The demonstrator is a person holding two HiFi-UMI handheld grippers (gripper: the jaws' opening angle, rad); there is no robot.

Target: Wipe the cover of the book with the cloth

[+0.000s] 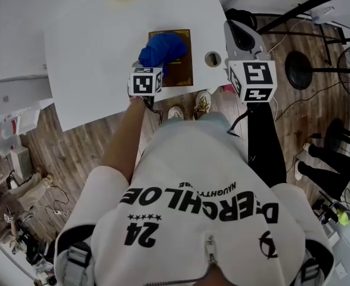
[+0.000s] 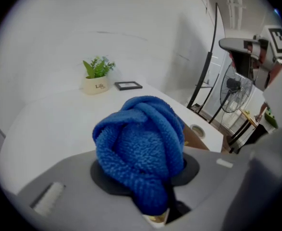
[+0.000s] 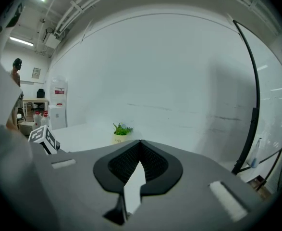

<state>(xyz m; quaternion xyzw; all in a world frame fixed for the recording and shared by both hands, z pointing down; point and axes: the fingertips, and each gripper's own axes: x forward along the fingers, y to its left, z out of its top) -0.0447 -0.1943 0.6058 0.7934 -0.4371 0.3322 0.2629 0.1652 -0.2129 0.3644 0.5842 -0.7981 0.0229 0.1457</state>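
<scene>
A: Book point(image 1: 182, 70), where against the left gripper point(image 2: 153, 191)?

B: Flat on the white table point(image 1: 91, 52), close to the near edge, straight ahead of that gripper. Brown cover up. Seen in the left gripper view only as a brown corner to the right of the cloth point(image 1: 161, 47).

A: And that cloth?

B: Blue, bunched into a knotted ball, sitting over the upper left part of the cover in the head view. Fills the middle of the left gripper view. Cannot tell whether pressed onto the cover or held just above.

A: Jaws on the left?

B: Clamped narrow on the cloth's lower fold, with the ball bulging out ahead of them.

A: Right gripper point(image 3: 140, 150)?

B: Off the table's right edge, to the right of the book, well apart from the cloth. Jaws together, tips touching, only a thin pale sliver lower down. Pointed at the white wall point(image 3: 155, 57).

A: Anything else on the table?

B: Potted plant point(image 2: 97, 76) and small black picture frame point(image 2: 128, 85) at the far end, well apart from the book. Small round ring point(image 1: 213, 58) just to the right of the book.
</scene>
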